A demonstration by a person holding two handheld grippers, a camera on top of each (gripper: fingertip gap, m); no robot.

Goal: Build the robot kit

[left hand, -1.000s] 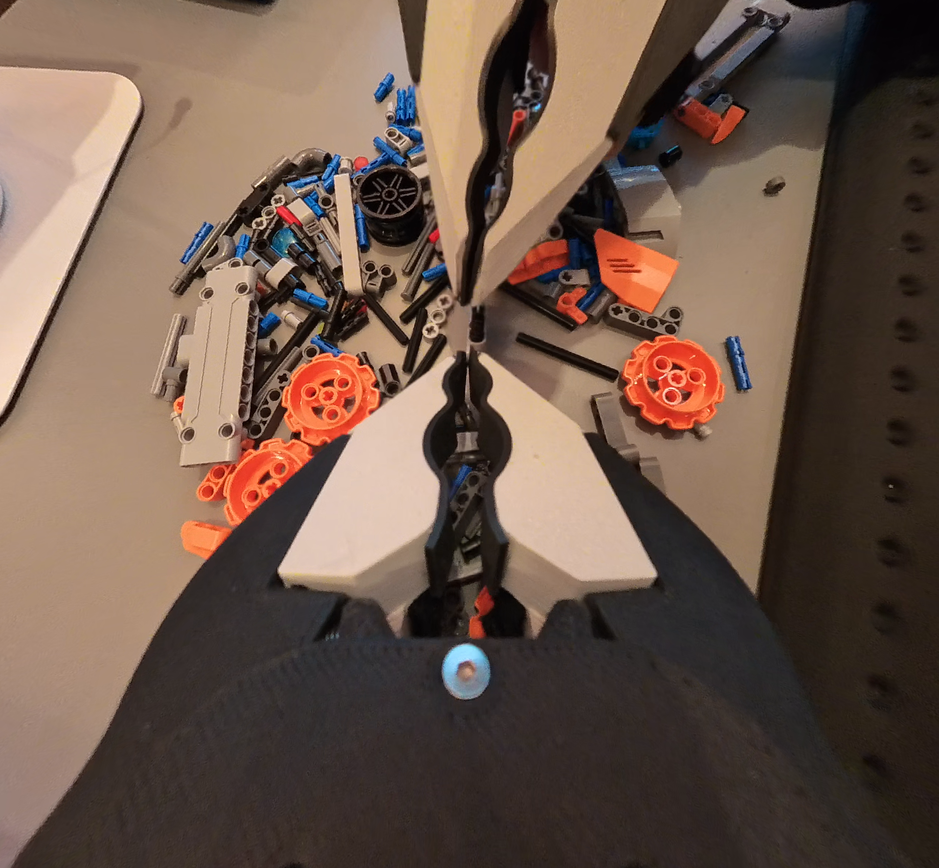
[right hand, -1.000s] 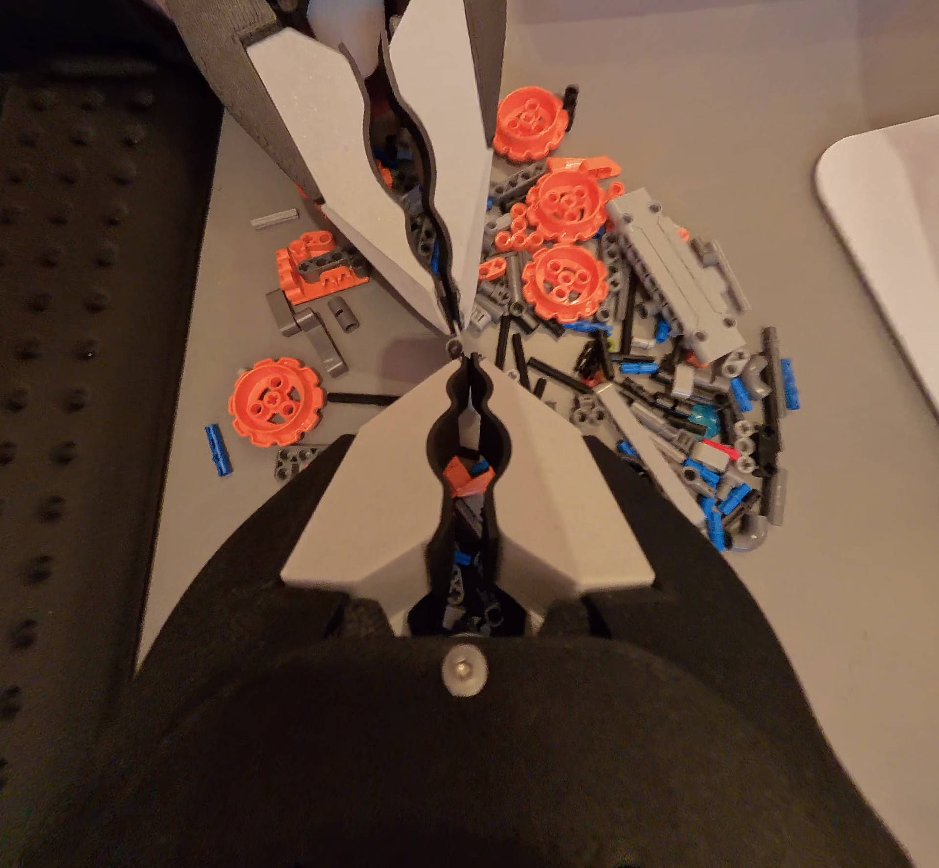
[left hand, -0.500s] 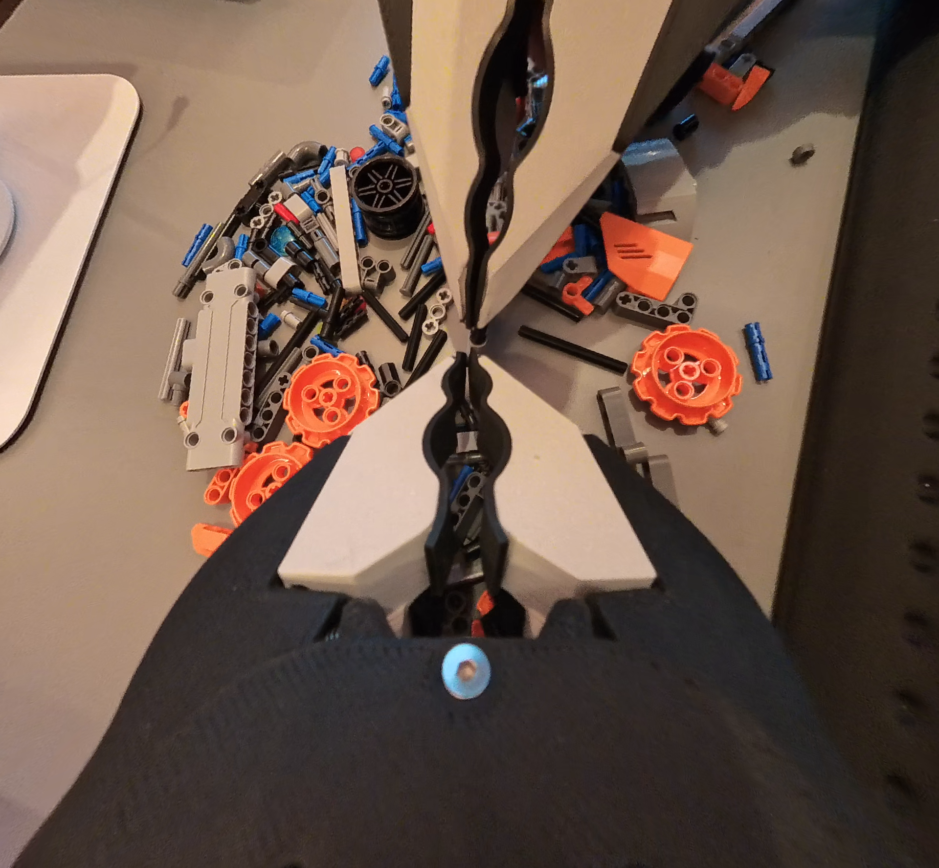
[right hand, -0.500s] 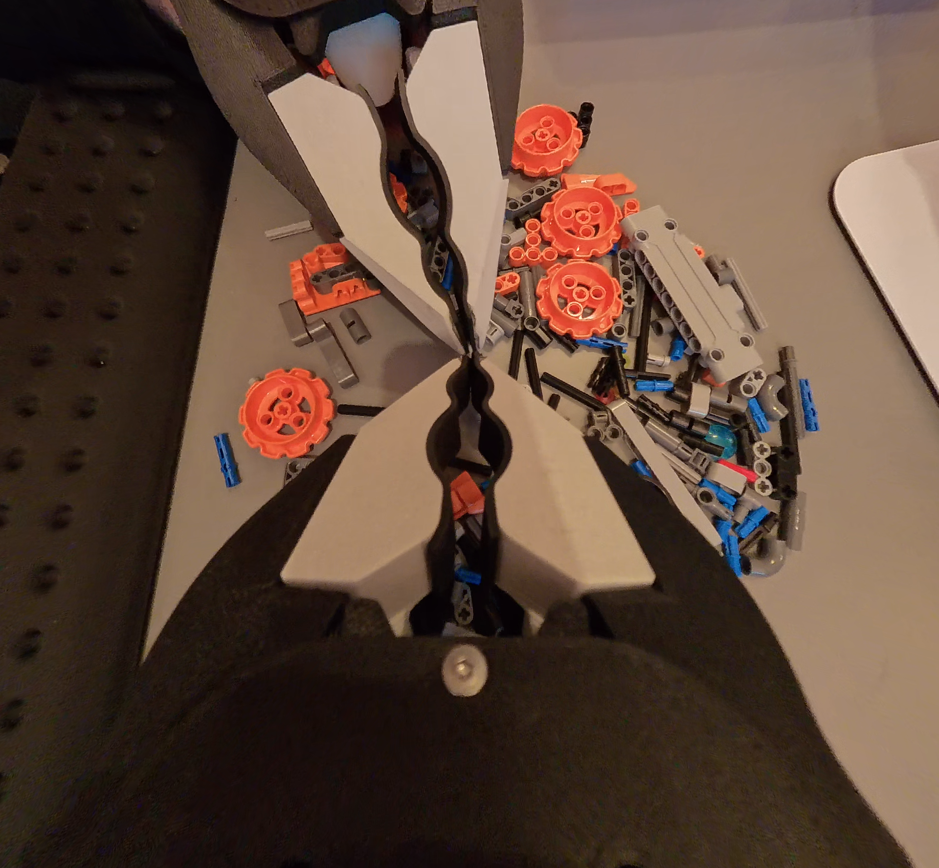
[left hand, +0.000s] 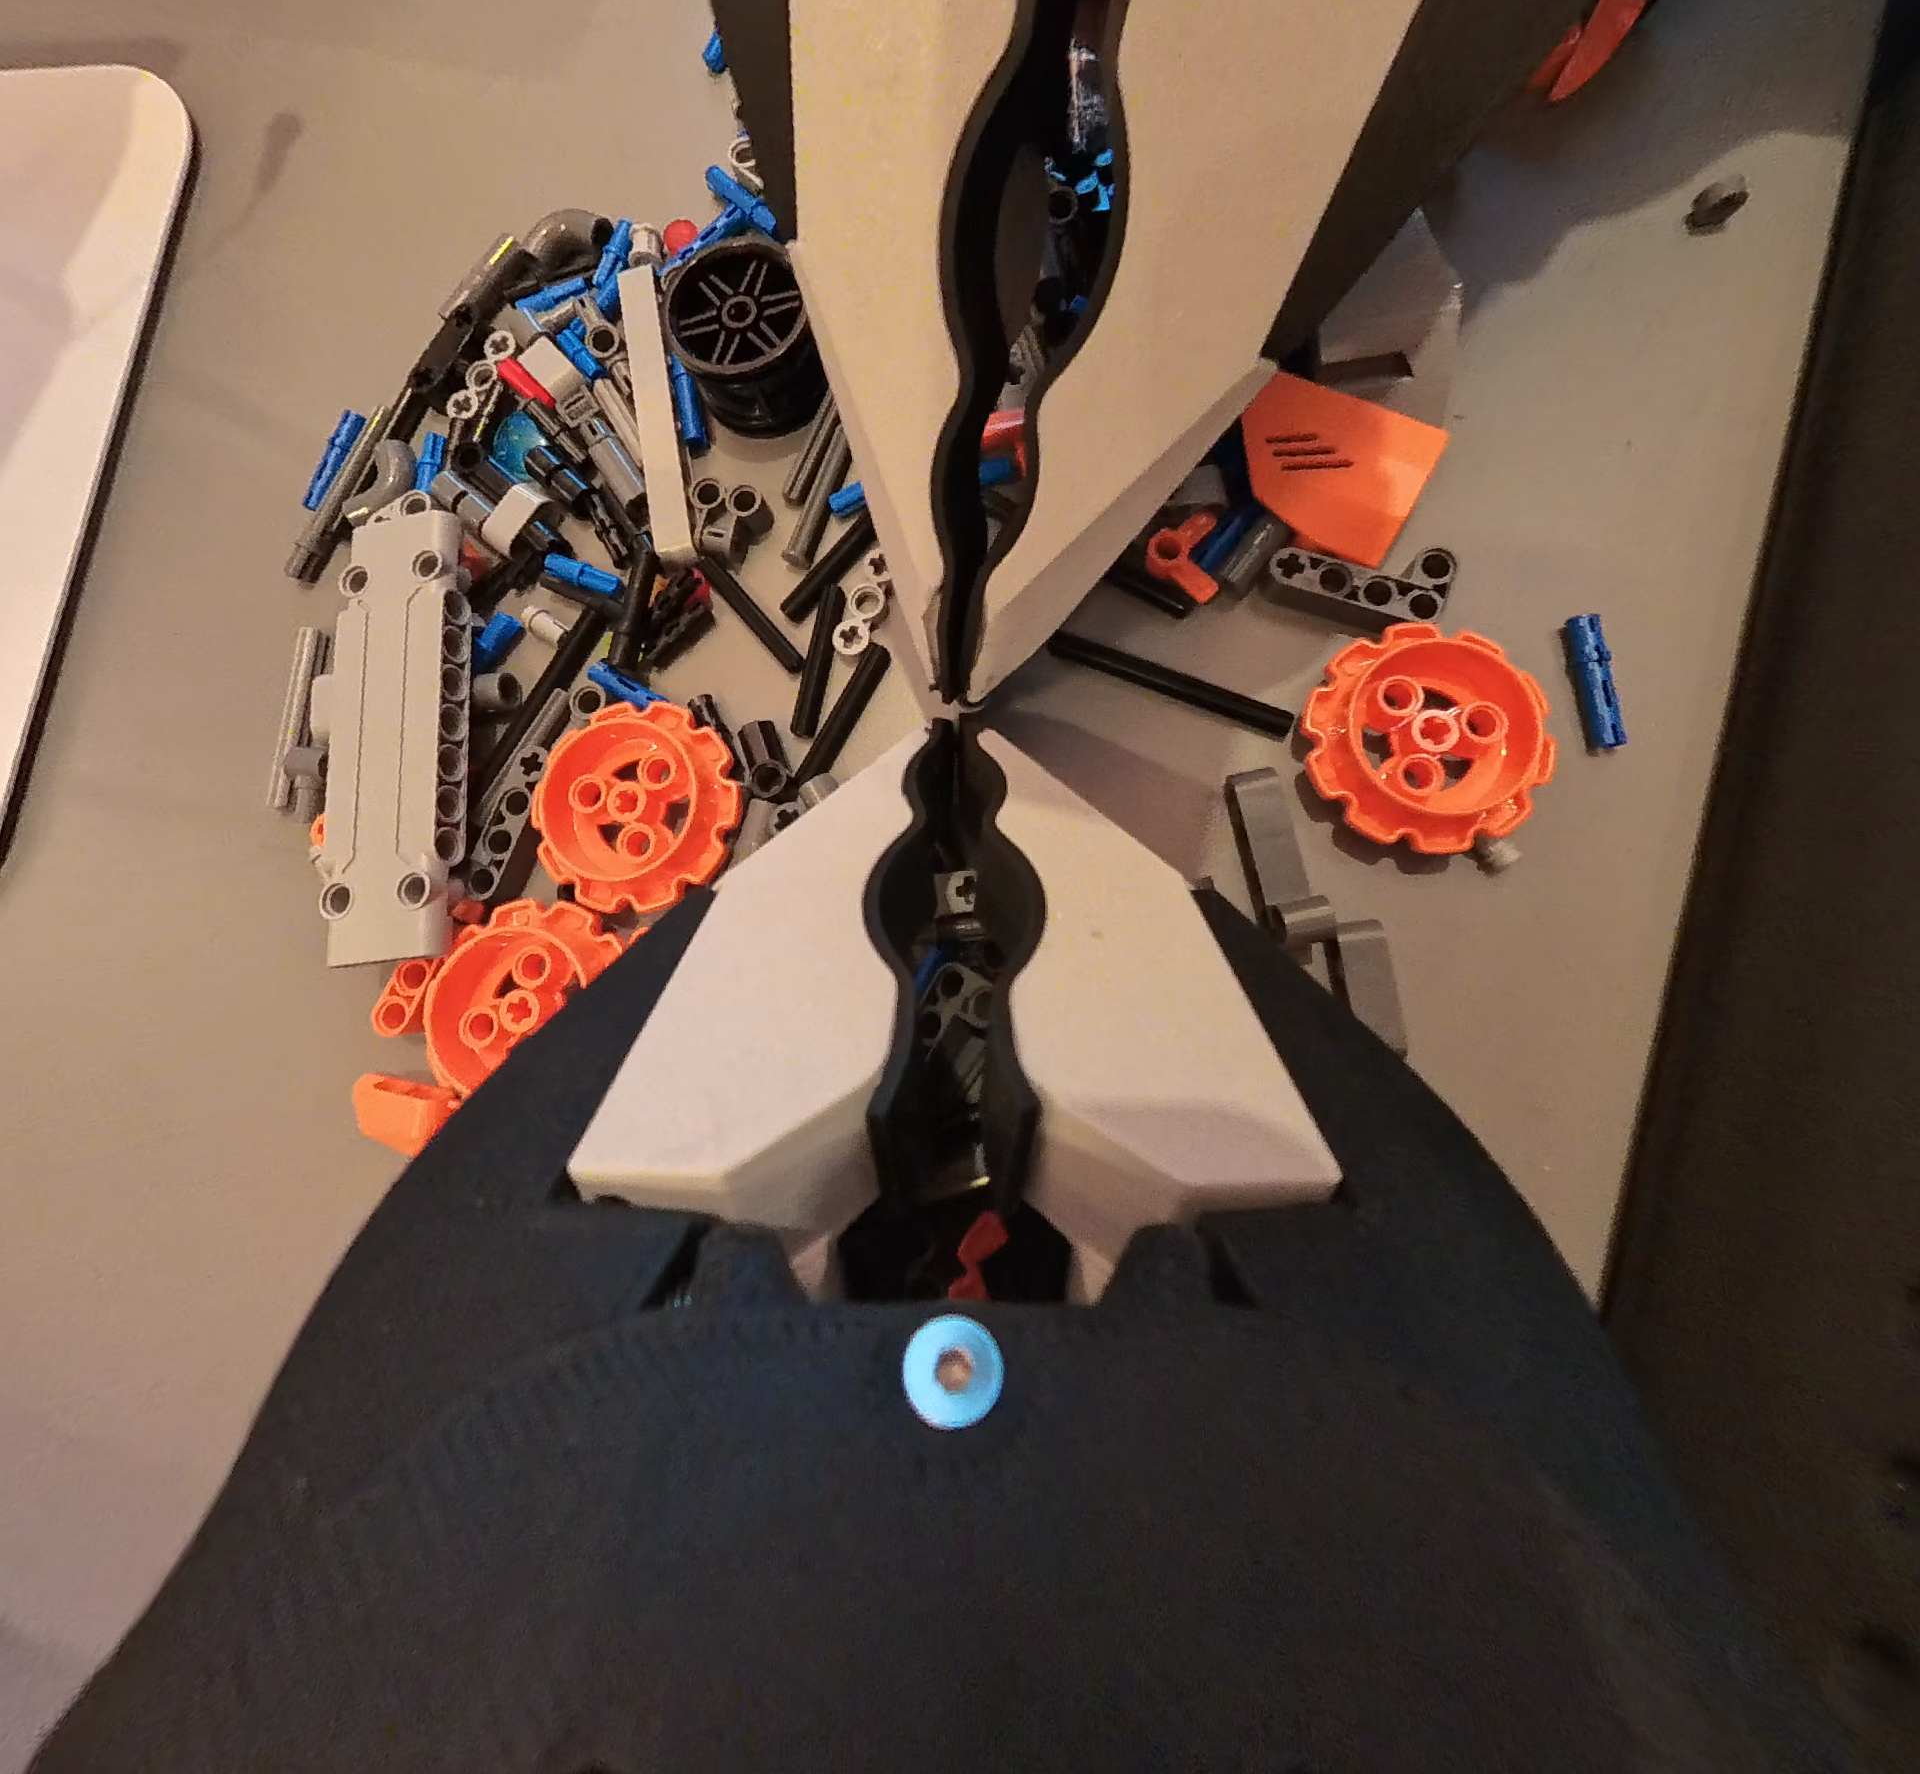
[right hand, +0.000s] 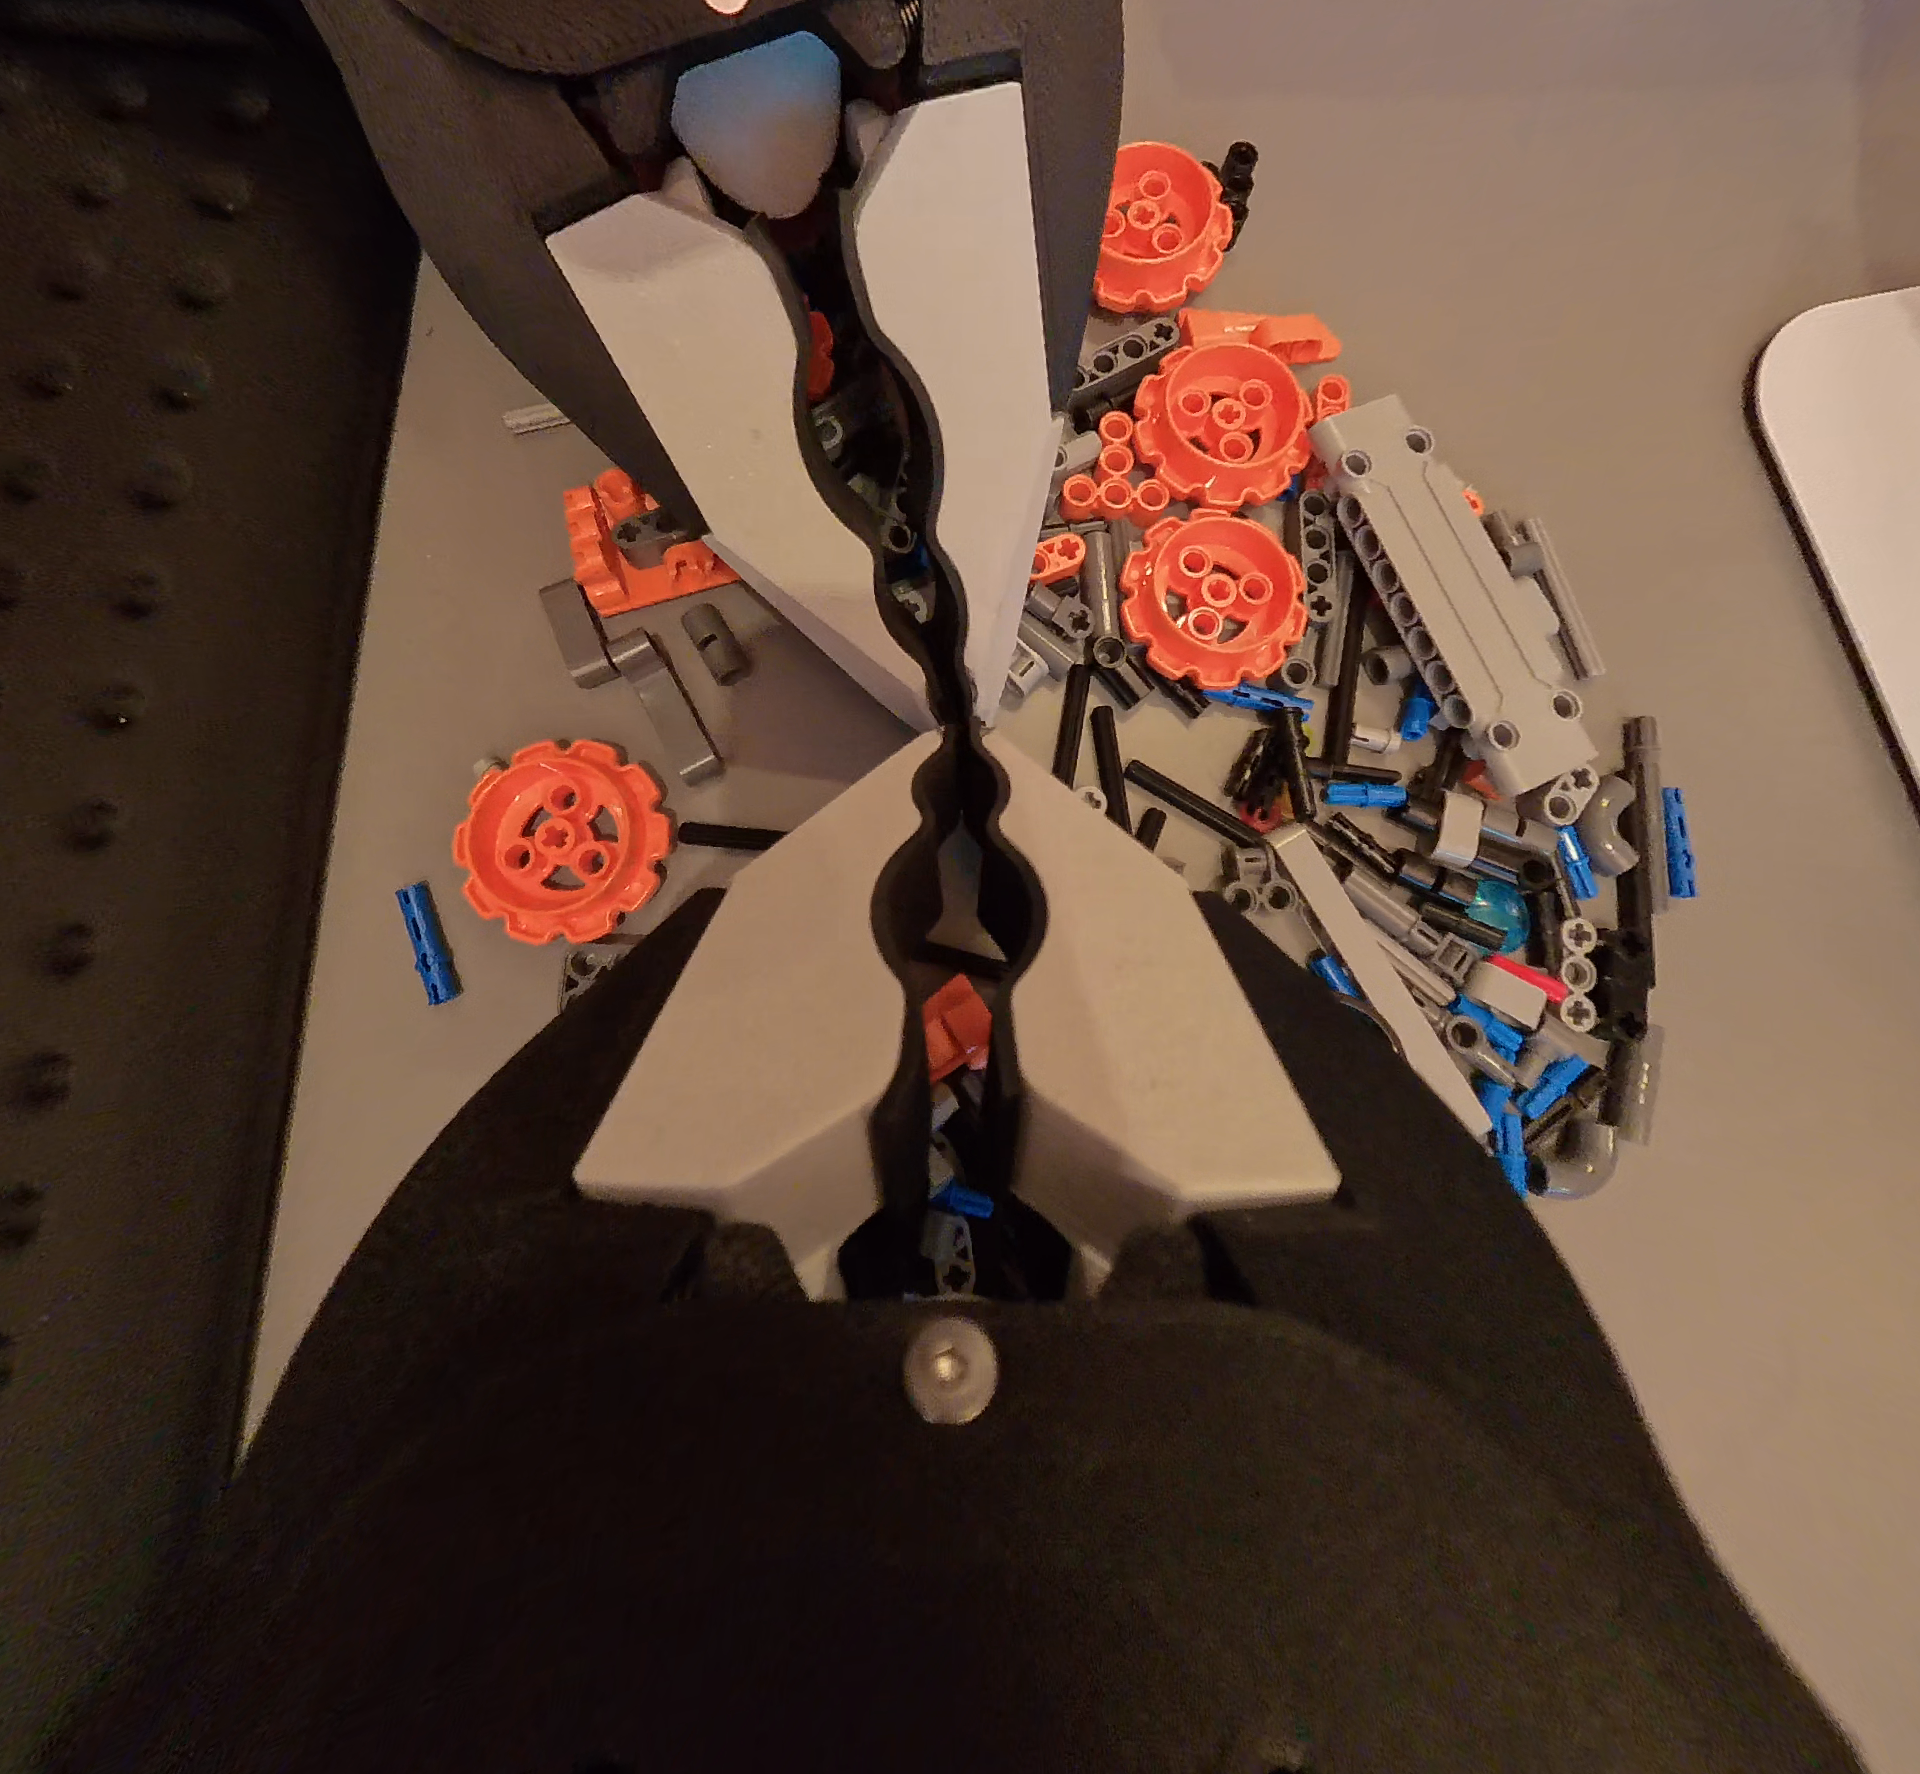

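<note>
Hand-held gripper (left hand: 954,725) tips closer together than before

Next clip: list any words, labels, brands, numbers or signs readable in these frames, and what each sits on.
No readable text in either view.
Flat orange plastic panel: black marks are slits, not writing.
Small orange plastic beam: faint marks on its top face, too small to read.
Long light-grey plastic panel with holes and grey tabletop: no writing visible.

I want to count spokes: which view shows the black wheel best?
The left wrist view: the black wheel lies nearly whole beside the right gripper's finger. In the right wrist view I cannot find it; that gripper's own body likely hides it.
</note>
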